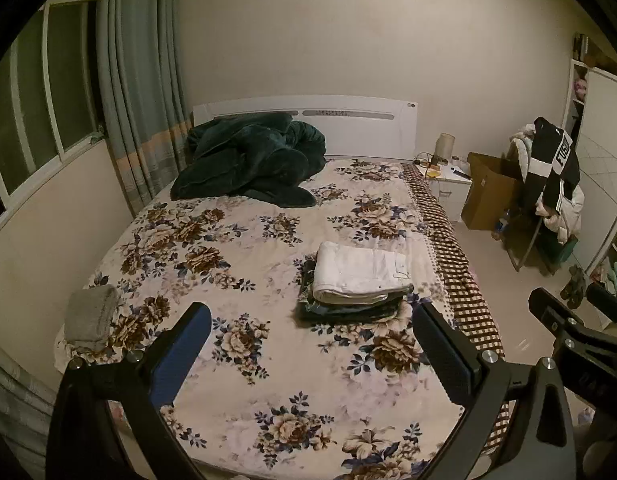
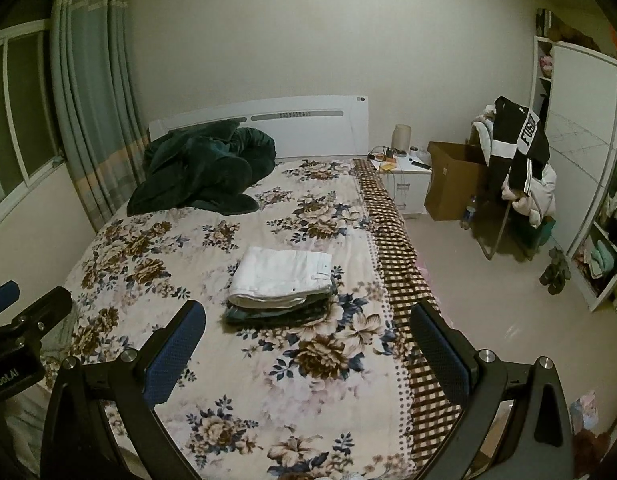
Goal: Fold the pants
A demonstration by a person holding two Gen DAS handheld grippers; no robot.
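Note:
Folded white pants (image 1: 362, 270) lie on top of a stack of darker folded clothes (image 1: 348, 308) on the floral bedspread (image 1: 244, 240), toward the bed's right side. The same pants (image 2: 282, 278) and stack (image 2: 276, 314) show in the right wrist view. My left gripper (image 1: 312, 324) is open and empty, held above the near part of the bed, short of the stack. My right gripper (image 2: 308, 324) is open and empty, also held above the bed in front of the stack. The right gripper's body shows at the right edge of the left wrist view (image 1: 568, 332).
A dark green blanket (image 1: 248, 160) is heaped at the white headboard (image 1: 348, 116). A grey folded cloth (image 1: 90, 314) lies at the bed's left edge. Right of the bed are a nightstand (image 1: 448, 180), a cardboard box (image 1: 488, 192), a chair piled with clothes (image 1: 548, 184) and a wardrobe (image 2: 580, 160).

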